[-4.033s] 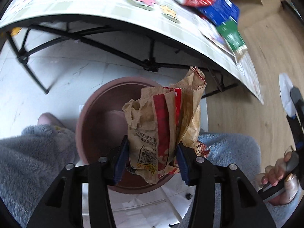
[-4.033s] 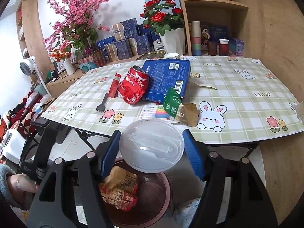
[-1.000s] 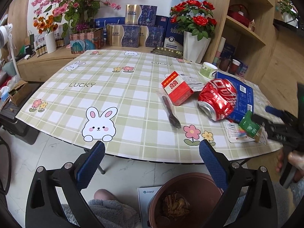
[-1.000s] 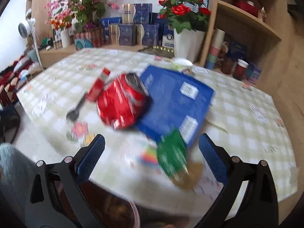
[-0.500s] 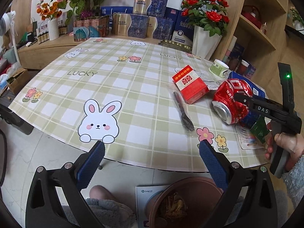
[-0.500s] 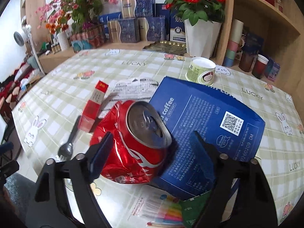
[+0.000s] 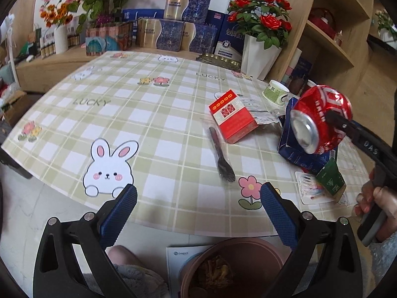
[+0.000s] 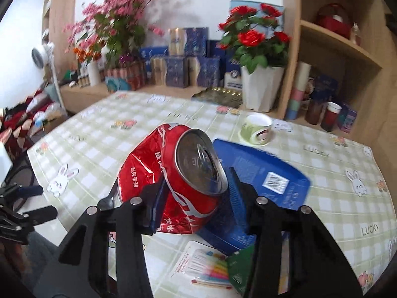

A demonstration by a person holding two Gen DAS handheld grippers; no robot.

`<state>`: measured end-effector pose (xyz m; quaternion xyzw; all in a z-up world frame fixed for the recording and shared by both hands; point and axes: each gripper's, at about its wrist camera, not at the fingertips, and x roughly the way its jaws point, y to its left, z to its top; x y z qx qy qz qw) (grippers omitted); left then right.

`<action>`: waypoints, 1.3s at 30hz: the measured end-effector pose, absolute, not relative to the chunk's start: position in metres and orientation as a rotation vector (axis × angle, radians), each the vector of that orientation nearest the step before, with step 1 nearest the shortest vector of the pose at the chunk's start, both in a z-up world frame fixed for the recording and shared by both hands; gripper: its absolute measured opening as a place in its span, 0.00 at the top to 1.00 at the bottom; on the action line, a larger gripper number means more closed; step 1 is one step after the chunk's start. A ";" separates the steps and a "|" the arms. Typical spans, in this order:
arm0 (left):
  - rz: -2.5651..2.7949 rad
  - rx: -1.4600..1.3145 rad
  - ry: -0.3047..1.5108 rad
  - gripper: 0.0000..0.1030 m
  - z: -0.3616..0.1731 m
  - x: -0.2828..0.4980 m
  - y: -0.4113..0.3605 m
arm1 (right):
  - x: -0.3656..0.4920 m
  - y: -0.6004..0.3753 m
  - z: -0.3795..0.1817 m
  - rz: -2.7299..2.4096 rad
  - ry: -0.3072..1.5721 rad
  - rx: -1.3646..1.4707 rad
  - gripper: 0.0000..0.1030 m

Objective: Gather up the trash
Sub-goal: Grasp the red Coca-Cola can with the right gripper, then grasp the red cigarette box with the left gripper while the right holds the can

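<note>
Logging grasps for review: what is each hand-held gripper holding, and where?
Right hand-held gripper clamps the crushed red can across its sides near the top; left hand-held gripper holds nothing.

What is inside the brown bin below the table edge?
In the brown bin, crumpled brownish-yellow wrapper trash lies at the bottom. The left tongs and frame edge hide the rest.

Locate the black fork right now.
The black fork lies on the checked tablecloth in the left wrist view, just left of the red box and behind the pink flower print, ahead of the open left claw.

Checked table (image 7: 153,114): fork (image 7: 221,157), red box (image 7: 232,115)
</note>
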<state>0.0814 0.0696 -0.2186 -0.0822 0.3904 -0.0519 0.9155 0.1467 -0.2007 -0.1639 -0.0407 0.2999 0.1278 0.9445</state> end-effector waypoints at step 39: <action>-0.094 -0.384 1.034 0.47 -0.227 0.278 0.018 | 0.121 -0.302 -0.171 0.107 0.600 0.134 0.54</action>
